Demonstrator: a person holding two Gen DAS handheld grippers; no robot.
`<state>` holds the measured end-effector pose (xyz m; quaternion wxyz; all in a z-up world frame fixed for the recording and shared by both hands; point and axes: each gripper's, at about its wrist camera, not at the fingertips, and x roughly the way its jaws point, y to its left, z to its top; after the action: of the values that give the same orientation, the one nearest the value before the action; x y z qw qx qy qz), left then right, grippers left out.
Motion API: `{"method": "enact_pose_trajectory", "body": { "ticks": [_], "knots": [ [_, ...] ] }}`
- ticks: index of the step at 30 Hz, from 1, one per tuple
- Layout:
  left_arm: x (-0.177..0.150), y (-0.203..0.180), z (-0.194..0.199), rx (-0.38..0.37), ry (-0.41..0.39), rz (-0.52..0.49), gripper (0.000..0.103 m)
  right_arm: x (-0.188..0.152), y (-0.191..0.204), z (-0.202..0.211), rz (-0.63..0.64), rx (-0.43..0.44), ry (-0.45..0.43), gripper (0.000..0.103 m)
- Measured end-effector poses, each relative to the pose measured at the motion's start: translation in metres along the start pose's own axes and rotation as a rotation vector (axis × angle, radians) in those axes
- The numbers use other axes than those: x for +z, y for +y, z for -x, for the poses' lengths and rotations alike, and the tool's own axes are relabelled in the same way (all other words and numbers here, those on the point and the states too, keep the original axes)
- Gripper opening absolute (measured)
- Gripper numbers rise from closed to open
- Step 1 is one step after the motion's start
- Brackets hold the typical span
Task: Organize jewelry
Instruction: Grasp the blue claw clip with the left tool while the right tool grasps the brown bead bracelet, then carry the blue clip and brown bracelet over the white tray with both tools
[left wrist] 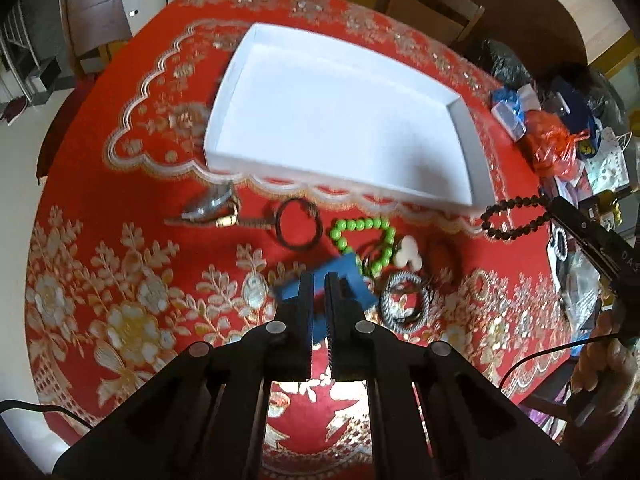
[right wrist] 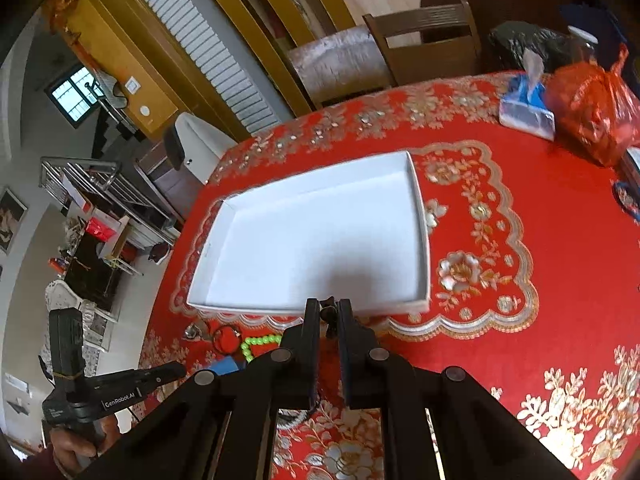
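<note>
Left wrist view, left to right along the near side of the shallow white rectangular cardboard tray [left wrist: 332, 120]: a silver metallic piece with a gold clasp [left wrist: 212, 208], a thin dark ring bangle [left wrist: 299, 222], a bright green bead bracelet [left wrist: 362, 240], a small white flower-shaped piece [left wrist: 409, 258], a black-and-white braided bangle [left wrist: 406, 300], all loose on the red floral embroidered tablecloth [left wrist: 120, 280]. The left gripper [left wrist: 319, 284] is clamped on a flat blue rectangular block [left wrist: 340, 280], near centre, just beside the green beads. Far right, the right gripper [left wrist: 554, 206] grips a dark brown bead strand [left wrist: 512, 218] that hangs in a long loop over the tray's near right corner. In the right wrist view only a dark bit of it shows between the nearly closed jaws. The tray holds nothing.
</note>
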<state>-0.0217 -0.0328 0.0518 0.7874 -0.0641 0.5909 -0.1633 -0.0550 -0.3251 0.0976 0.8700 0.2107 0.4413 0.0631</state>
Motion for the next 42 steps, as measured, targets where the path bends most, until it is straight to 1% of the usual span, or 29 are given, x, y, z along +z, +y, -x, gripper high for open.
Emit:
{"method": "enact_pose_trajectory", "body": {
  "ticks": [3,5,6,7,8,9,10,11,13,14,16,17,18,19,21,24,27,28,30,36,39,42],
  "knots": [
    [0.005,0.001,-0.001,-0.003,0.005,-0.007,0.004,0.006,0.007,0.0,0.013,0.008,-0.008,0.008],
    [0.003,0.004,-0.004,-0.01,0.021,0.011,0.005,0.008,0.009,-0.001,0.017,0.013,-0.005,0.008],
    [0.001,0.004,-0.009,-0.019,0.045,0.026,0.012,0.008,0.01,-0.002,0.02,0.013,0.001,0.008],
    [-0.001,0.005,-0.013,-0.027,0.059,0.034,0.033,0.008,0.011,-0.004,0.022,0.012,0.006,0.008],
    [-0.003,0.005,-0.016,-0.035,0.067,0.044,0.046,0.007,0.011,-0.006,0.021,0.013,0.013,0.008],
    [-0.006,0.006,-0.019,-0.045,0.067,0.056,0.054,0.006,0.01,-0.007,0.017,0.015,0.017,0.008],
    [-0.01,0.007,-0.022,-0.054,0.071,0.064,0.054,0.005,0.009,-0.008,0.014,0.017,0.022,0.008],
    [-0.013,0.006,-0.026,-0.046,0.085,0.06,0.054,0.004,0.009,-0.01,0.012,0.018,0.03,0.008],
    [-0.018,0.004,-0.035,0.015,0.108,0.051,0.054,0.002,0.008,-0.012,0.012,0.022,0.04,0.008],
    [-0.02,0.005,-0.04,0.049,0.112,0.06,0.054,0.001,0.008,-0.013,0.013,0.023,0.044,0.008],
    [-0.02,0.009,-0.049,0.091,0.121,0.085,0.054,0.0,0.007,-0.014,0.009,0.027,0.048,0.008],
    [-0.02,0.011,-0.051,0.086,0.108,0.114,0.052,0.0,0.006,-0.014,0.006,0.03,0.05,0.008],
    [-0.019,0.012,-0.053,0.088,0.104,0.13,0.047,-0.001,0.006,-0.015,0.005,0.031,0.052,0.008],
    [-0.019,0.012,-0.055,0.093,0.108,0.135,0.042,-0.001,0.006,-0.015,0.007,0.031,0.055,0.008],
    [-0.019,0.009,-0.06,0.078,0.119,0.146,0.037,-0.002,0.005,-0.017,0.008,0.032,0.062,0.008],
    [-0.022,-0.002,-0.06,0.09,0.094,0.097,0.027,-0.002,0.005,-0.019,0.007,0.035,0.067,0.008],
    [-0.021,-0.008,-0.064,0.09,0.088,0.074,0.025,-0.002,0.006,-0.021,0.01,0.038,0.071,0.008],
    [-0.022,-0.009,-0.064,0.087,0.086,0.067,0.018,-0.002,0.007,-0.022,0.012,0.039,0.071,0.008],
    [-0.023,-0.009,-0.061,0.072,0.082,0.064,0.017,-0.002,0.01,-0.022,0.019,0.044,0.07,0.008],
    [-0.017,0.013,-0.051,0.026,0.086,0.098,0.016,0.0,0.015,-0.023,0.029,0.05,0.071,0.008],
    [-0.013,0.016,-0.036,0.006,0.075,0.102,0.016,0.002,0.019,-0.023,0.037,0.057,0.068,0.008],
    [-0.004,0.016,-0.018,-0.009,0.047,0.094,0.015,0.007,0.024,-0.024,0.05,0.065,0.063,0.008]
  ]
}}
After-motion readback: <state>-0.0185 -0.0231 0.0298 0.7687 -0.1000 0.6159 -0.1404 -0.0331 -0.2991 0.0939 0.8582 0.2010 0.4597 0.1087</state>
